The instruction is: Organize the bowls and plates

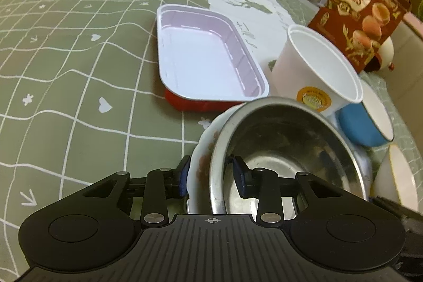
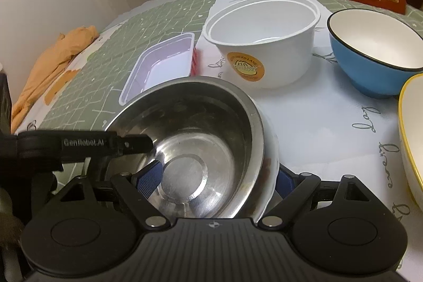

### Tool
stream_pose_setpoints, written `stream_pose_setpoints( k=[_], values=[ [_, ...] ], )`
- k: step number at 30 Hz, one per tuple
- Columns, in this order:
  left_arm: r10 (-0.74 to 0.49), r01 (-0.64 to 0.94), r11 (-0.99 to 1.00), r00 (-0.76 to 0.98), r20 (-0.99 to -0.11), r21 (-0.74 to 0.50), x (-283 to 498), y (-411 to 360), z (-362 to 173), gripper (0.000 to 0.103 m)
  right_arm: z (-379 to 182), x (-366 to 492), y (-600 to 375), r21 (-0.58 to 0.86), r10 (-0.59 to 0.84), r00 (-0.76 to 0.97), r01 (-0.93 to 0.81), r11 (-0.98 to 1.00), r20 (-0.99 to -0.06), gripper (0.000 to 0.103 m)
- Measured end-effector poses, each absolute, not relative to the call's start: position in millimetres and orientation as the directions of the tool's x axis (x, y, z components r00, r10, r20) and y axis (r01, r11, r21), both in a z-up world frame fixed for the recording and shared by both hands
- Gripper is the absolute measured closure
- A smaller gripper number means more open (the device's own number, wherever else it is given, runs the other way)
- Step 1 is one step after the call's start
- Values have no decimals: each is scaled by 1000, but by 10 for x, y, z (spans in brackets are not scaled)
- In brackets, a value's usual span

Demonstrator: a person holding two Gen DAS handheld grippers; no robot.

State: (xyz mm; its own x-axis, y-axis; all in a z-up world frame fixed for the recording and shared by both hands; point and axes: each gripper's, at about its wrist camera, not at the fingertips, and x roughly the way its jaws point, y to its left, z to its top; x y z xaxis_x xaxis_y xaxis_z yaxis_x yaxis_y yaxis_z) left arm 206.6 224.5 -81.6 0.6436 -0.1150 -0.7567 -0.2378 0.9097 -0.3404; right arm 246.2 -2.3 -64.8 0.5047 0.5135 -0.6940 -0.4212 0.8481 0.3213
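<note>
Left wrist view: the left gripper (image 1: 211, 173) straddles the near rims of a shiny, scuffed stainless-steel bowl (image 1: 285, 149) and the scalloped white ceramic plate (image 1: 198, 163) under it, one blue ribbed pad outside the plate and one inside the bowl; whether the pads press them I cannot tell. Beyond lie a glossy white rectangular plastic tray (image 1: 206, 54) on a red base, a tall white paper tub (image 1: 317, 70) and a blue ceramic bowl (image 1: 362, 126), all on a green checked cloth (image 1: 79, 49).

Right wrist view: the right gripper (image 2: 219, 181) stands wide apart around the same steel bowl and plate, clear of both
</note>
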Motion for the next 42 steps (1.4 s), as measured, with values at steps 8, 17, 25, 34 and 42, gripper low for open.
stream_pose_setpoints(
  k=[8,17,25,34,42],
  values=[
    [-26,-276,902,731,-681,-331,1801,2247,-501,66,-558,2310,-16,145,416,620,-440,886,-665,15],
    [-37,-158,907,894,-447,-391,1512,1708,274,66,123,1972,-710,107,417,795,-414,904,-441,9],
    [-259,87,907,887,-382,-412,1767,696,264,73,215,1988,-1666,153,305,831,-264,952,-465,8],
    [-326,108,911,778,-537,-397,2046,238,-182,87,-134,2244,-2503,229,260,786,-155,961,-561,7],
    [-279,49,933,724,-631,-356,2219,128,-328,87,-555,2538,-2724,376,325,714,-94,922,-620,7]
  ],
)
